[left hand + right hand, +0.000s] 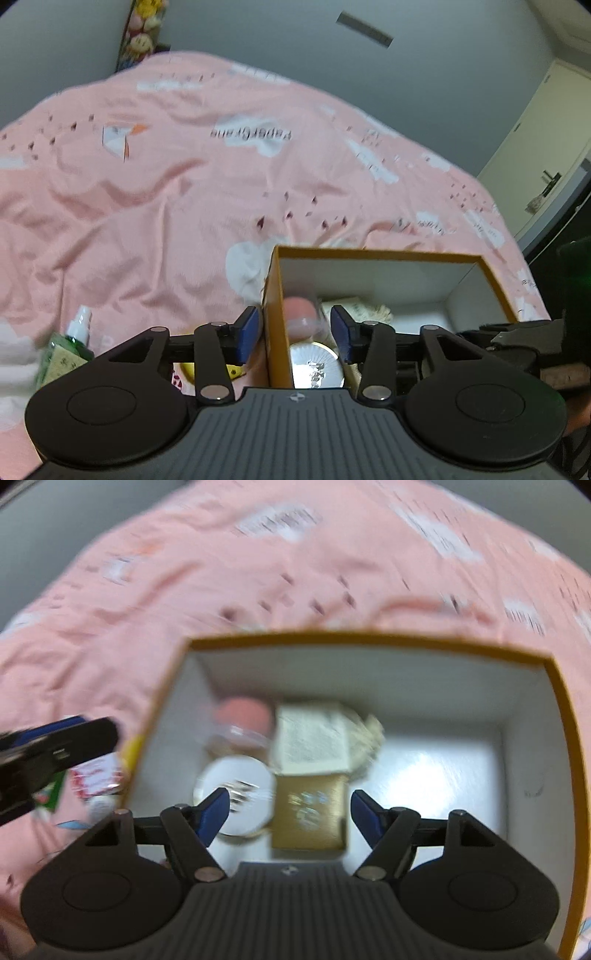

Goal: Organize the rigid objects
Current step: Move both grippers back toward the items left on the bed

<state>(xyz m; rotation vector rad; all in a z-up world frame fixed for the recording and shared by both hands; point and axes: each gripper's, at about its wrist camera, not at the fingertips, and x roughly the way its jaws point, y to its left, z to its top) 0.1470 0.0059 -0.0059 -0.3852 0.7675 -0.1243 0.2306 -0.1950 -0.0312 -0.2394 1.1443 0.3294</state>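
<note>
On the pink bedspread point(155, 206) sits an orange-rimmed box point(369, 638), grey wall point(258, 40) behind.

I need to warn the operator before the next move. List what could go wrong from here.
1. The open left gripper straddles the orange cardboard box's side wall; closing or pushing could drag or tip the box on the soft pink bedsheet.
2. The open right gripper hangs over the round white tin and gold rectangular box, which lie close together; lowering it could knock either.
</note>
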